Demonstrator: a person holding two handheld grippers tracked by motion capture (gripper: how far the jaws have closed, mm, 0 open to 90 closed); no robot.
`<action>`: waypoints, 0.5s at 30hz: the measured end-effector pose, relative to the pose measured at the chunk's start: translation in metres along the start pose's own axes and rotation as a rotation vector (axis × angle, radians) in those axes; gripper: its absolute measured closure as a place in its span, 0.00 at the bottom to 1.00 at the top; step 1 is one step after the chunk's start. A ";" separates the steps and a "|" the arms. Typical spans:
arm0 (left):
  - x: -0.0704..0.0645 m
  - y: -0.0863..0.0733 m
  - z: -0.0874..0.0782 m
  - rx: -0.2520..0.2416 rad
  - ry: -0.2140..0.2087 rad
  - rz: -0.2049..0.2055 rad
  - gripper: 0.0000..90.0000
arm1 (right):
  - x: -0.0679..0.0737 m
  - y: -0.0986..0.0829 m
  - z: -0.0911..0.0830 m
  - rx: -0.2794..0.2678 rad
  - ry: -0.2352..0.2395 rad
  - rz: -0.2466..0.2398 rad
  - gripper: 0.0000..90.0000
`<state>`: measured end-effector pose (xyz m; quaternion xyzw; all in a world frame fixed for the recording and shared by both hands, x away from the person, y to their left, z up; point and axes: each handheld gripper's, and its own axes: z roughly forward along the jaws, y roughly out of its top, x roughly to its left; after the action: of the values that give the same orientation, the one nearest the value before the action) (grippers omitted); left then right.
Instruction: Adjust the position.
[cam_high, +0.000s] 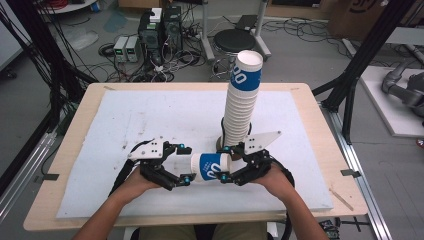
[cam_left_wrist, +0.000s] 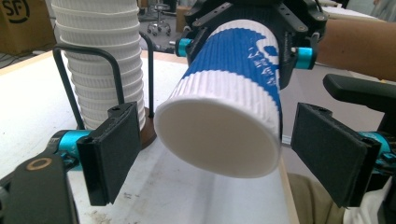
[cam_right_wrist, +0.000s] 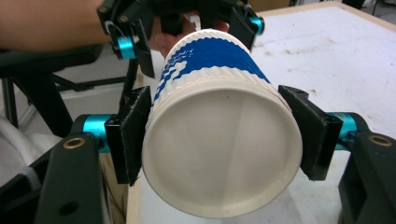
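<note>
Two grippers, high view: I saw the left gripper (cam_high: 185, 164) and right gripper (cam_high: 227, 162) meeting around one cup (cam_high: 214, 166) lying sideways above the table (cam_high: 125, 115), near the cup stack (cam_high: 241, 107).
Left gripper view: my jaws stood spread, clear of the cup (cam_left_wrist: 233, 100).
Right gripper view: my jaws clamped the cup (cam_right_wrist: 219, 140).
Progress: handover seemed halfway; stacking remained.

Grey floor (cam_high: 310, 55), tangled cables (cam_high: 155, 70)

You're in a lab: computer towers (cam_high: 161, 27) and tangled cables (cam_high: 150, 70) on the floor beyond the table's (cam_high: 70, 150) far edge, black frame struts (cam_high: 365, 50) alongside.
</note>
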<state>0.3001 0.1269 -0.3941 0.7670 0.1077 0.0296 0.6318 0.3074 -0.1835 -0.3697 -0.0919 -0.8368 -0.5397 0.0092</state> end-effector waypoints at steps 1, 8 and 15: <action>0.000 0.000 0.000 -0.006 -0.004 -0.004 0.18 | 0.000 0.000 0.000 -0.005 0.002 0.002 0.34; -0.003 -0.003 0.007 -0.023 -0.018 0.002 0.18 | 0.000 0.001 -0.001 -0.066 0.027 0.010 0.34; -0.004 -0.005 0.013 -0.027 -0.042 -0.030 0.18 | -0.001 0.001 -0.001 -0.082 0.042 0.014 0.34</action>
<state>0.2984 0.1143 -0.4008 0.7572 0.1053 0.0055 0.6447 0.3080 -0.1839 -0.3681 -0.0868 -0.8128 -0.5754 0.0269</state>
